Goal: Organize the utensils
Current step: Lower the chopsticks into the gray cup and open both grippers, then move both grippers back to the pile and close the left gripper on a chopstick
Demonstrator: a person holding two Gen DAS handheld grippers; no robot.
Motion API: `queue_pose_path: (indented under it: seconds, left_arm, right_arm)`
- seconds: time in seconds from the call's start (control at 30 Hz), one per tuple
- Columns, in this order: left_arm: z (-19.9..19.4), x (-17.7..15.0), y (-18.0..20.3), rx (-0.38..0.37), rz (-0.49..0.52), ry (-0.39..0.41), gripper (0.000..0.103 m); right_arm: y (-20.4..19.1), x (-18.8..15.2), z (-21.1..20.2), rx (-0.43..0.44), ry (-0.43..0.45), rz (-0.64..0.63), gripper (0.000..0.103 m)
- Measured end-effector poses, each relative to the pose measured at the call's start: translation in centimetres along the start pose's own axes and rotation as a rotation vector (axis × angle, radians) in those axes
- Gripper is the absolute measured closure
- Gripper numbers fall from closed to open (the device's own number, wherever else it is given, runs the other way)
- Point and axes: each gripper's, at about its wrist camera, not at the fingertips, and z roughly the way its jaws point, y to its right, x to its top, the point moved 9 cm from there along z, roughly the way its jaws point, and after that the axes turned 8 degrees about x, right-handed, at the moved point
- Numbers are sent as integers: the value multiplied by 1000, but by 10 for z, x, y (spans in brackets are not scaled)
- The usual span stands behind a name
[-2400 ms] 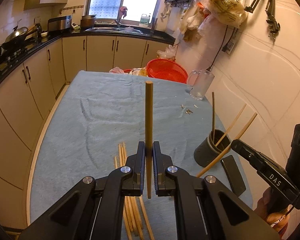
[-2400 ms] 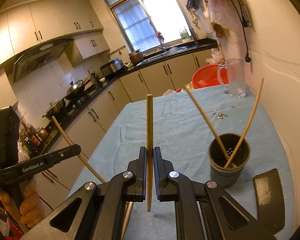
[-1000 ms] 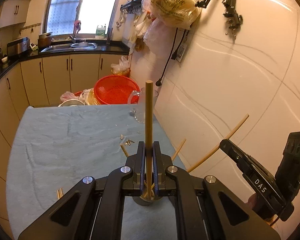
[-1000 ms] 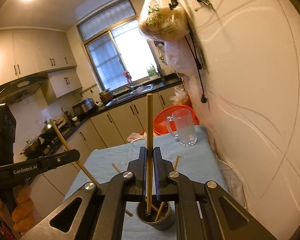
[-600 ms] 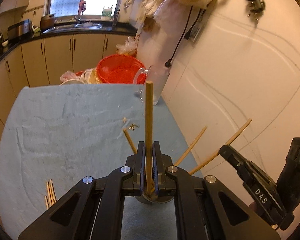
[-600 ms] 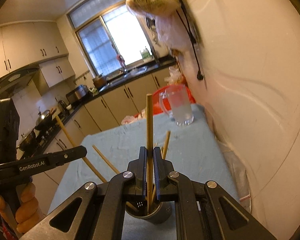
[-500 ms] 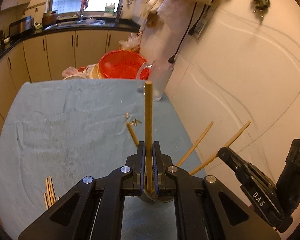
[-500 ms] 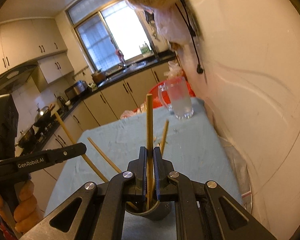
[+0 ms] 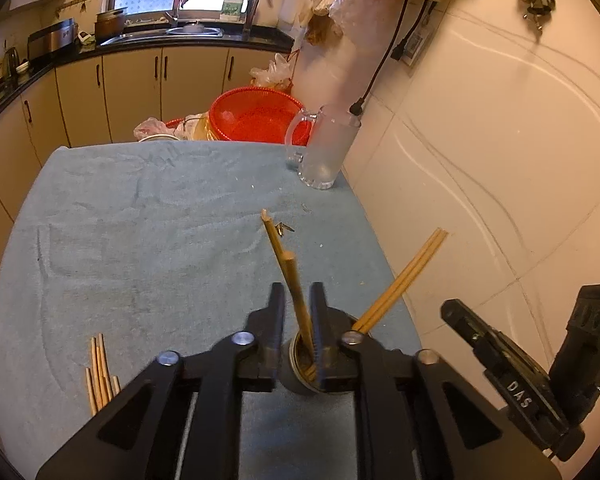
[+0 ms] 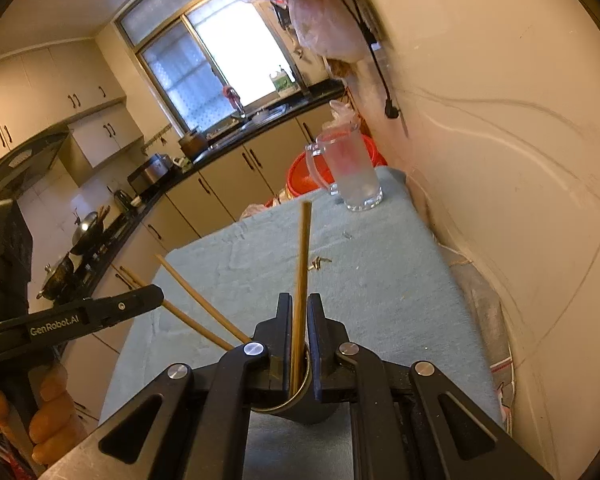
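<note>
Left gripper (image 9: pixel 298 320) sits directly above the dark holder cup (image 9: pixel 300 372), jaws parted, a chopstick (image 9: pixel 296 300) standing loose in the gap with its lower end inside the cup. It leans far-left, not pinched on either side that can be seen; judged released.

Right gripper (image 10: pixel 299 340) over the same cup (image 10: pixel 300 396), jaws also spread. Its chopstick (image 10: pixel 302 280) runs up between the fingers, foot inside the rim, top tilted slightly right. Whether it brushes one finger cannot be told.

Other sticks in the cup: two leaning out to the right in the left wrist view (image 9: pixel 400 280), two slanting left in the right wrist view (image 10: pixel 196 304). Loose chopsticks (image 9: pixel 100 372) lie on the blue-grey cloth (image 9: pixel 140 240) near-left, not yet collected. Glass mug (image 9: pixel 324 152) at the far right edge by the wall, red basket (image 9: pixel 256 116) beyond the table.

Risks, as judgement:
- Both grippers crowd one small cup; pulling back at an angle could snag a leaning stick and flip it out.
- A finger catching the rim on withdrawal could tip the cup, which looks light and narrow-based.
- Sticks splay in opposite directions, so the load is uneven; adding more may topple it rightward off the table edge.
- Grippers could knock each other when retreating.
</note>
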Motion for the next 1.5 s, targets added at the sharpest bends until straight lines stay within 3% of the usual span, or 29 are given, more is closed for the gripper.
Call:
queue_pose_path:
  seconds: [0.2,0.3,0.7,1.2,1.37,1.5]
  left_arm:
    - [-46,-11,-9,-6,-6,59,83]
    - [-80,-19,-19,-10,-13,101,82]
    - [-176,-55,-76,50,-37,205,75]
    - [-219,-64,-124,53,-63,279,72]
    - [-205,-74,-141,77,-65,245,72]
    - [-179,-89,-162,104,-84,180,72]
  right_arm:
    - [-23,-3,-40,33,53,-16,93]
    - [-45,-9,-60,61,74,-36,82]
    - [-151,-28,-108,165,121,-180,70]
    - [-234,-43,-104,242,90,-285,67]
    - [-239,-56,-86,245,36,-318,60]
    - [-231,-84,-45,230,-76,-323,60]
